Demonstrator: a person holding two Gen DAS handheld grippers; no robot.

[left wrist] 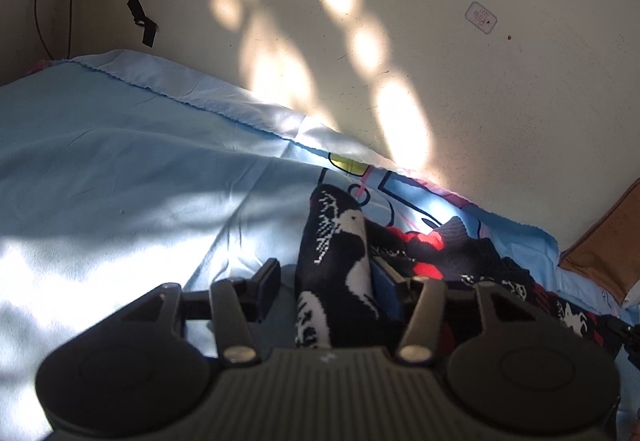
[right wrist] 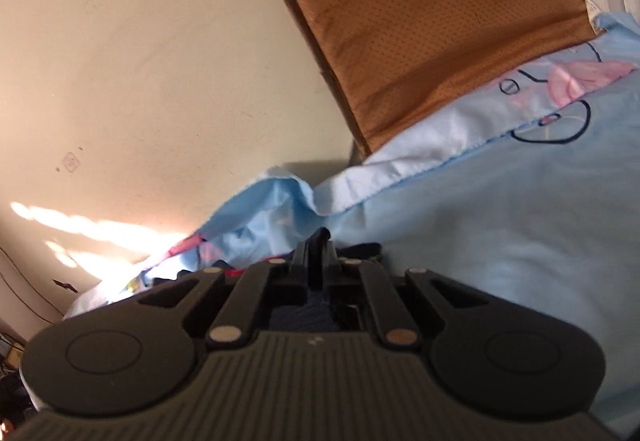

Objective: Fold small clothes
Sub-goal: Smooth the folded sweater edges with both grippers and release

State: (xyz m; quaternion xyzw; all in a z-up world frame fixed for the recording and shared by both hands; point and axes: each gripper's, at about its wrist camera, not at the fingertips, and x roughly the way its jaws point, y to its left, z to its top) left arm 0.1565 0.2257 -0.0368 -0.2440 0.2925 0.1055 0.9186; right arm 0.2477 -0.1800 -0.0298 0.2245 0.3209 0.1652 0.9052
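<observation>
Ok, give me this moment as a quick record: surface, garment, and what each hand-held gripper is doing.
surface: light blue sheet with a cartoon print, spread beside a cream wall
garment: dark sock with white pattern, standing up between the left fingers; more dark, red and white fabric lies to its right
left hand-held gripper: jaws apart, sock between them, not pinched
right hand-held gripper: jaws together; dark fabric just beyond the tips, hold unclear
background: brown cushion against the wall

A sock (left wrist: 340, 261) stands between the left gripper's (left wrist: 328, 281) fingers, on a sheet (left wrist: 120, 161) against the wall (left wrist: 480, 81).
</observation>
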